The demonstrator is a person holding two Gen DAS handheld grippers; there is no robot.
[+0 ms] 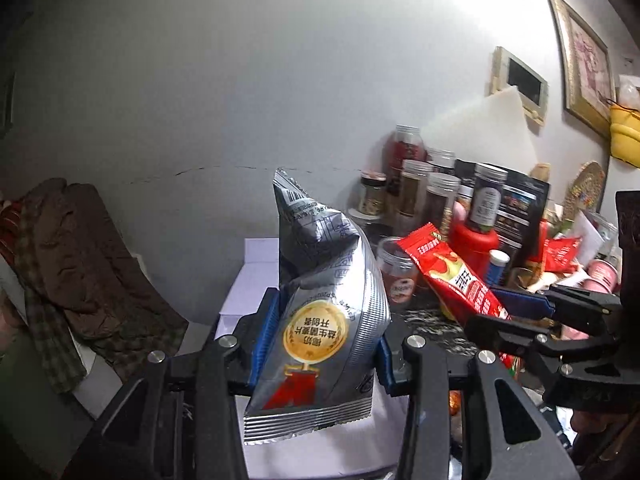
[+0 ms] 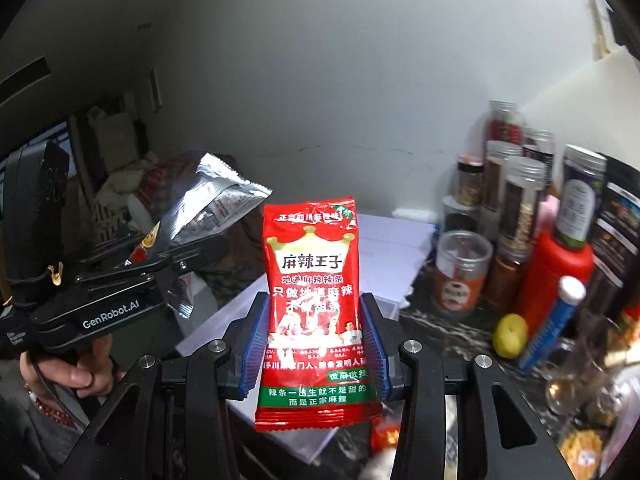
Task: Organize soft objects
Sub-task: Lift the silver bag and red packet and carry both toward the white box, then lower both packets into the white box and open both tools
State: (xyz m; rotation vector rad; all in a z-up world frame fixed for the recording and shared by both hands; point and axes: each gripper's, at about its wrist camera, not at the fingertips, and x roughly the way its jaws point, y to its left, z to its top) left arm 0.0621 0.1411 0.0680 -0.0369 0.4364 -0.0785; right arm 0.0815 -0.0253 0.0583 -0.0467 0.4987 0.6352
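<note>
My left gripper [image 1: 324, 340] is shut on a silver snack bag [image 1: 320, 320] with a gold seal, held upright between the blue pads above a white box [image 1: 256, 272]. My right gripper [image 2: 314, 344] is shut on a red spicy-strip snack packet [image 2: 312, 312], also upright. In the left wrist view the right gripper [image 1: 516, 316] comes in from the right with the red packet [image 1: 452, 276]. In the right wrist view the left gripper [image 2: 160, 256] is at the left with the silver bag [image 2: 208, 208].
Several lidded jars [image 2: 516, 200], a red bottle [image 2: 556, 272], a blue tube [image 2: 552, 324] and a lemon [image 2: 510, 336] crowd the dark counter at right. Brown clothes [image 1: 72, 264] lie at left. Framed pictures [image 1: 584, 64] hang on the grey wall.
</note>
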